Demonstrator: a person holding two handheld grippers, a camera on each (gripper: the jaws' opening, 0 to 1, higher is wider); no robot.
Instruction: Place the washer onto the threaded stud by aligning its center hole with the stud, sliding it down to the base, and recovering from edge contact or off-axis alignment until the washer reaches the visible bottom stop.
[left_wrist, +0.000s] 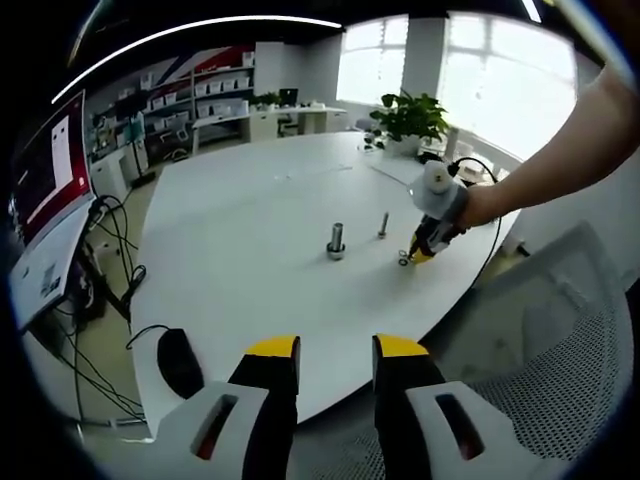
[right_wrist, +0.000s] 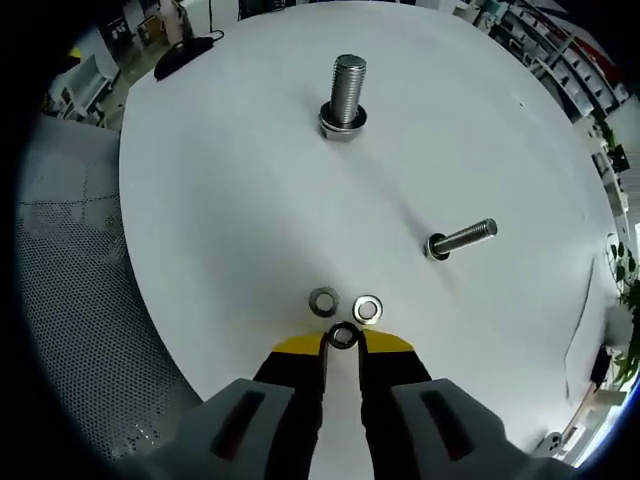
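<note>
In the right gripper view, a dark washer is seen nipped between the yellow tips of the right gripper, whose jaws are drawn close on its edges, low over the white round table. Two further washers lie flat on the table just beyond the tips, side by side and nearly touching. Farther off, a large threaded stud stands upright on its wide base, well apart from the held washer, with bare tabletop between them. A smaller bolt is seen off to the right of that line, standing on its head. In the left gripper view, the left gripper is held back from the table edge with its jaws parted and nothing between them. The same stud and smaller bolt are seen there at mid-table, and the right gripper is lowered beside the loose washers by a person's hand. A black mouse-like object rests near the table's near edge, a potted plant at the far side, and a mesh chair back stands at the right.
</note>
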